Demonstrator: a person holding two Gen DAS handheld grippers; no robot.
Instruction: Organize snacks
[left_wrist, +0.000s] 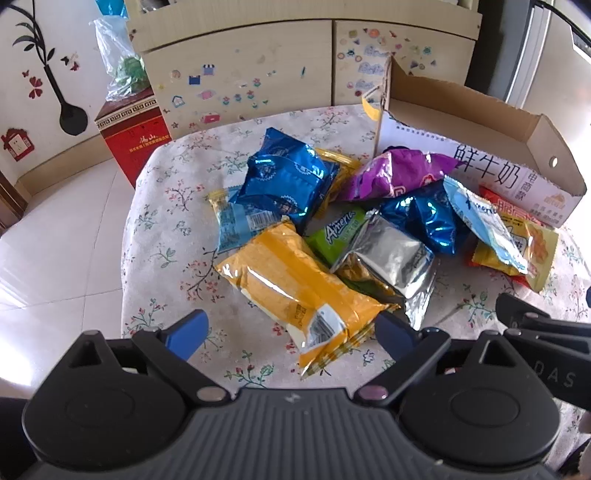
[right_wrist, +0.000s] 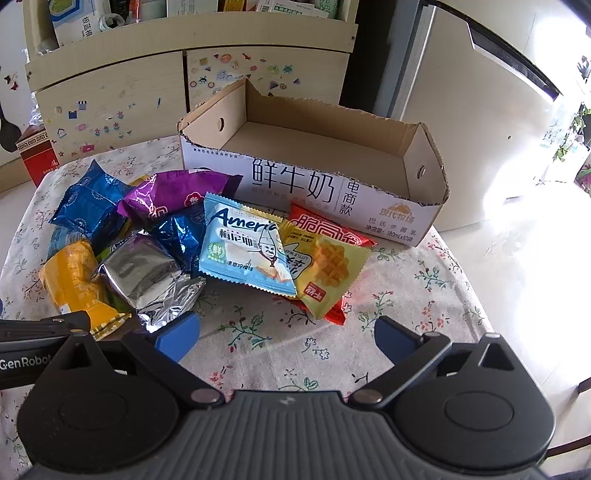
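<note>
- The left gripper (left_wrist: 291, 334) hangs low over the near edge of the floral-cloth bench (left_wrist: 166, 206). Its jaws stand wide, with the sealed end of the long orange-yellow plastic snack packet (left_wrist: 295, 291) lying between the blue pads but not pinched.
- The right gripper (right_wrist: 286, 338) has its jaws spread wide over bare cloth, holding nothing.
- The snacks lie in a loose heap on the bench, in front of and to the left of the open cardboard milk carton box (right_wrist: 424, 173), whose inside looks empty.
- These packets are likely light, soft and air-puffed, and the foil ones slick. The contents may crush, so a gentle pinch across a crimped end seam or the flat middle seems safest.
- The crumpled silver foil packet (left_wrist: 388, 258) leans against the orange-yellow one and covers part of a green packet (left_wrist: 332, 236), so lifting either could drag a neighbour.
- The light-blue wafer packet (right_wrist: 243, 247) lies on top of the yellow waffle packet (right_wrist: 325, 273) and a red packet (right_wrist: 325, 225), nearest the right gripper and free to take.
- Two shiny blue foil packets (left_wrist: 284, 177) and a purple foil packet (left_wrist: 391, 173) sit further back, the purple one touching the box front.
- The box's front wall must be cleared when carrying anything in.
- A red carton (left_wrist: 136, 136) stands on the floor beyond the bench, out of the way.
</note>
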